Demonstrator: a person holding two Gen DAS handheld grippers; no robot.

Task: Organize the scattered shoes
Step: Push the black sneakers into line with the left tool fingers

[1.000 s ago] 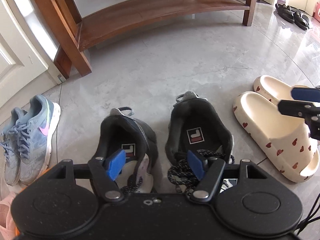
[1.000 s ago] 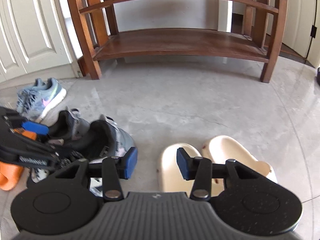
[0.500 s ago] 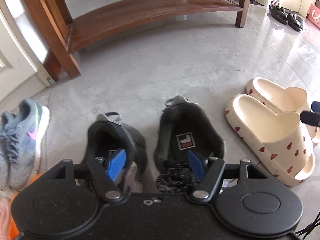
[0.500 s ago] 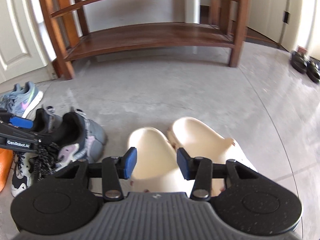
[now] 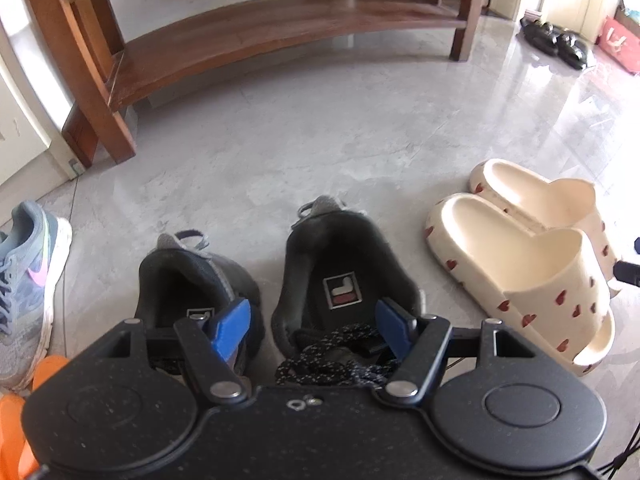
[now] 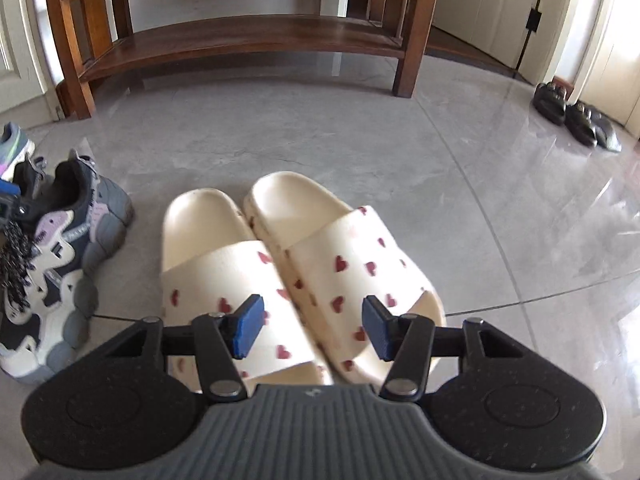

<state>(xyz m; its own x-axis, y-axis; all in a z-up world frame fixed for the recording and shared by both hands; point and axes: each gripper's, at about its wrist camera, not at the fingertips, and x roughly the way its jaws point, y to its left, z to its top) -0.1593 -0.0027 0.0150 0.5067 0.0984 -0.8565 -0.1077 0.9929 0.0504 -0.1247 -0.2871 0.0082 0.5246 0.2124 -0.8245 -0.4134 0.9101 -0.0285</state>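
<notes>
The left gripper (image 5: 313, 326) hangs over a pair of dark Fila sneakers (image 5: 344, 280) on the grey tiled floor (image 5: 320, 140), its blue fingers (image 5: 230, 326) spread and clamping nothing; one pad dips into each shoe's mouth. The right gripper (image 6: 311, 328) hovers above two cream slides with red hearts (image 6: 340, 264), fingers released, apart from them. Left of the sneakers lie a blue Nike trainer (image 5: 28, 288) and something orange (image 5: 16, 420). The wooden shoe rack (image 6: 248, 40) stands beyond bare floor; black sandals (image 6: 572, 114) sit far right.
</notes>
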